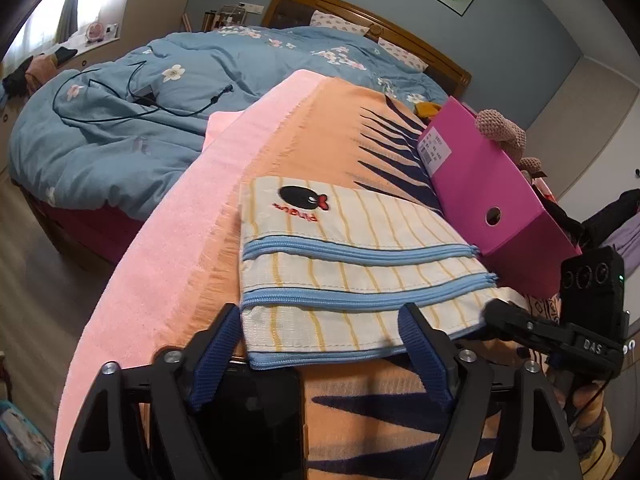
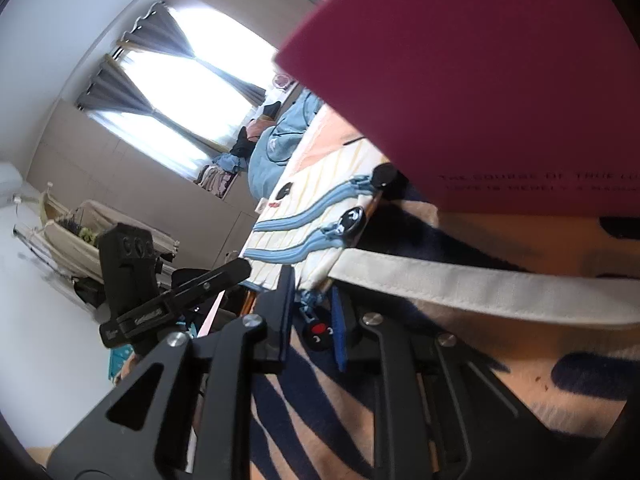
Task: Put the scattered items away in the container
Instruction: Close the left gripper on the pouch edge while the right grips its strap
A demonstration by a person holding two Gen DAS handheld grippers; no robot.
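Between the wide-spread jaws of the left gripper (image 1: 320, 328), the near edge of a striped cream pouch (image 1: 352, 264) with three blue zippers and a small black embroidered figure; blue fingers (image 1: 218, 344) standing on both sides of this edge, apart from the cloth, nothing clamped. Under the pouch, an orange blanket (image 1: 320, 128) with dark blue stripes, over a pink towel (image 1: 168, 264), both lying on a raised surface not seen clearly. Ahead of the left jaws and to their right, a magenta box (image 1: 492, 184) with a round hole in its side and a white label on its end, touching the far corner of the pouch; a knitted pink toy (image 1: 502, 130) rising from its open top. Further ahead, a bed with a blue flowered duvet (image 1: 160, 92) and a black cable (image 1: 132, 100) on it. At the right edge of the left view, the right gripper (image 2: 310, 304), approaching the pouch corner from the side. In the right wrist view, its jaws narrow, with a blue zipper pull (image 2: 310, 300) and the pouch corner between them; firm clamping or only closeness, cannot tell. Just before these jaws, a small black round charm (image 2: 318, 334) with a red spot. Above the right jaws, the magenta box wall; a white strap (image 2: 480, 286) running to their right.
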